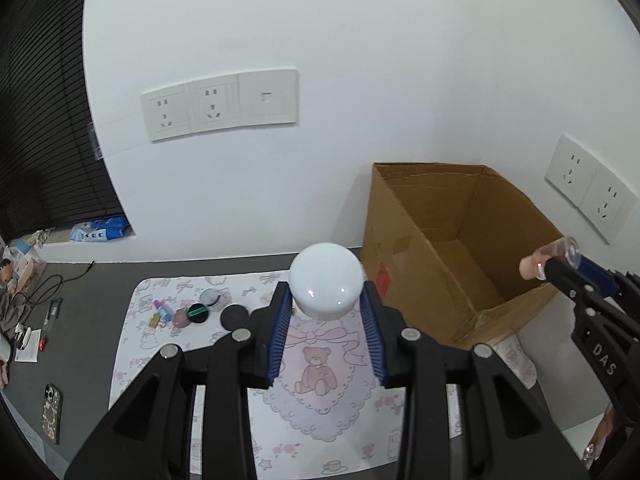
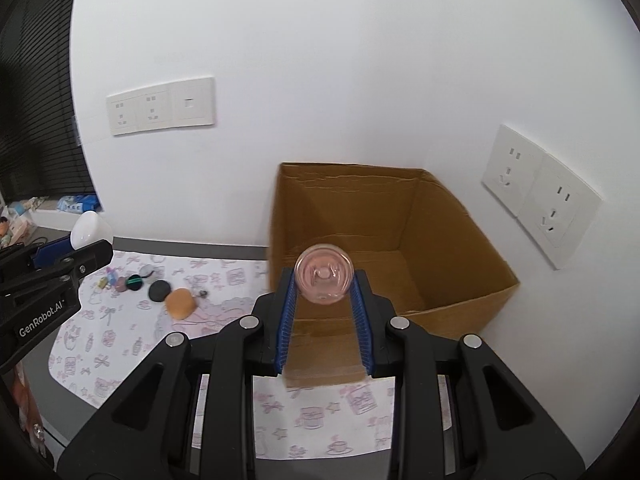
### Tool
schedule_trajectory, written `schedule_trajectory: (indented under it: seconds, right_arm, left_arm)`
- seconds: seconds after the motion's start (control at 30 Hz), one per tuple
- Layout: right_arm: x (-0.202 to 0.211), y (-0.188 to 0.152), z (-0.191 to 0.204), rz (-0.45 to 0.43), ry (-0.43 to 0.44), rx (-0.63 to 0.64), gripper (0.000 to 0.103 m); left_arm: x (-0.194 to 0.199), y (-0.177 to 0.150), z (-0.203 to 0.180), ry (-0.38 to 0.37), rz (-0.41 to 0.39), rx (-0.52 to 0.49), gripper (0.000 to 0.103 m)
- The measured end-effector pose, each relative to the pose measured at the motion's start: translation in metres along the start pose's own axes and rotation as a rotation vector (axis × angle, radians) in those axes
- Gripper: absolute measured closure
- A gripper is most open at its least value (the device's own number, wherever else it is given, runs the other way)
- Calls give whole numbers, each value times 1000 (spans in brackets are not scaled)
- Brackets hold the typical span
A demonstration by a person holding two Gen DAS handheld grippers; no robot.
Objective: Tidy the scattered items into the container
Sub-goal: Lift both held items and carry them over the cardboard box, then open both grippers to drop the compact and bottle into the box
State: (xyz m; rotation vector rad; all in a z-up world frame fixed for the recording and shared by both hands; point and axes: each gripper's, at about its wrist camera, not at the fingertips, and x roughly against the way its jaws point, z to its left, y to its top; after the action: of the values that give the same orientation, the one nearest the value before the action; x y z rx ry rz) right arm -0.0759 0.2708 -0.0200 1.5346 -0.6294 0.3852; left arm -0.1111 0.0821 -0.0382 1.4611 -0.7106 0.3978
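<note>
My left gripper (image 1: 326, 300) is shut on a round white jar (image 1: 326, 282), held above the patterned mat (image 1: 168, 360). To its right stands the open cardboard box (image 1: 404, 240), empty as far as I see. My right gripper (image 2: 323, 284) is shut on a clear pink bottle (image 2: 323, 276), seen end-on, in front of the box's (image 2: 460, 312) near wall. The left wrist view also shows the right gripper (image 1: 554, 266) with the pink bottle (image 1: 552, 256) over the box's right rim. Small cosmetics (image 1: 192, 312) lie scattered on the mat's far left.
An orange sponge (image 2: 181, 303) and a black round compact (image 2: 159, 290) lie on the mat (image 2: 120, 344). A phone (image 1: 52, 412), cables and clutter sit on the grey table (image 1: 80, 320) at left. White walls with sockets (image 2: 540, 200) close the corner behind the box.
</note>
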Motion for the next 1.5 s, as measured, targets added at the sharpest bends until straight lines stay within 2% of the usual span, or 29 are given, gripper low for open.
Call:
schedule_trajectory:
  seconds: [0.43,0.83,1.17,1.5]
  right_arm:
    - [-33,8,-50,20,-52,-47,75]
    - [-45,3,-86,40,-106,-81,75]
    - [-68,5,-105,55,-126,-87,75]
    - [-109,20,-111,67,-119,-79,75]
  left_arm:
    - [-35,26,-58,-72,1,-70,69]
    - [-55,29,-101,-134,15,-134,69]
    - [-78,38,-119,-130,19,-161,69]
    - [-121,53,-129,-131,51,-142,68]
